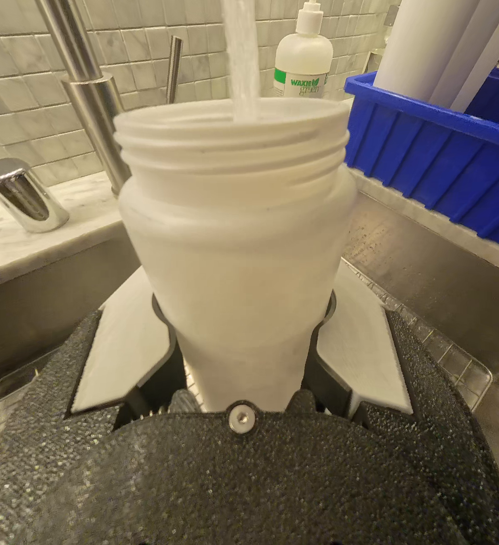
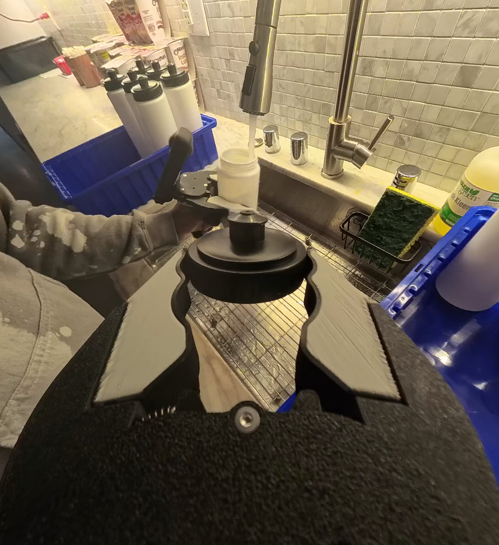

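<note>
Two grips: the left gripper (image 1: 243,339) has its jaws clamped on an upright, open white plastic bottle (image 1: 236,236) under the faucet's water stream (image 1: 242,59). The right gripper (image 2: 246,274) pinches a black round spouted cap (image 2: 243,262) over the sink's wire rack (image 2: 257,330). Only the right wrist view shows the labelled yellow soap jug (image 2: 478,188).

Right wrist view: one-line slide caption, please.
Right claw grips a black lid above the sink rack; the left claw holds a white bottle under the running faucet.
</note>
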Tool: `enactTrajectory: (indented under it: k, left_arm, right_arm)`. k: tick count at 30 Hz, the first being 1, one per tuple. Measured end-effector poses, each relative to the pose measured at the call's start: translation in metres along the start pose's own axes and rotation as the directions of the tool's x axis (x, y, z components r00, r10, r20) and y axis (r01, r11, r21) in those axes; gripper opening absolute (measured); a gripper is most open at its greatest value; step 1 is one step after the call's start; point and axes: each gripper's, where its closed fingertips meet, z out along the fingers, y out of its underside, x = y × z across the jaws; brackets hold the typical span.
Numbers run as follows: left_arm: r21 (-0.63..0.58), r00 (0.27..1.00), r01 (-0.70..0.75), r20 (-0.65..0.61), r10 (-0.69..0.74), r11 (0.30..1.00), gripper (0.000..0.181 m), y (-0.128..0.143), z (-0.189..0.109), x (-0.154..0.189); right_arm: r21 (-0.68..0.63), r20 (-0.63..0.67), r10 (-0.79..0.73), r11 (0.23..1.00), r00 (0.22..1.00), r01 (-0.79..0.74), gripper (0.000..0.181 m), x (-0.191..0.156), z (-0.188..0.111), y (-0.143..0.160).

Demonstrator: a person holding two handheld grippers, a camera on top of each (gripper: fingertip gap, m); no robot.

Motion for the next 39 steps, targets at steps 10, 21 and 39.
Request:
enactTrajectory:
  k: [10,21,39]
  left_arm:
    - [-0.023,0.997,-0.049,0.063,0.051,0.999,0.103,0.012,-0.084,-0.028]
    - [0.187,0.997,-0.083,0.01,0.082,0.979,0.103,-0.074,-0.203,0.001]
    - [0.402,0.914,-0.107,-0.321,0.249,0.909,0.104,-0.16,-0.295,0.113]
  right_arm:
    - [0.023,0.057,0.0,1.0,0.998,-0.001,0.077,-0.015,0.018,-0.004]
    - [0.184,0.227,-0.164,0.975,0.96,0.123,0.077,-0.096,0.06,-0.076]
    - [0.406,0.69,-0.347,0.912,0.635,0.056,0.077,-0.272,0.083,-0.196]
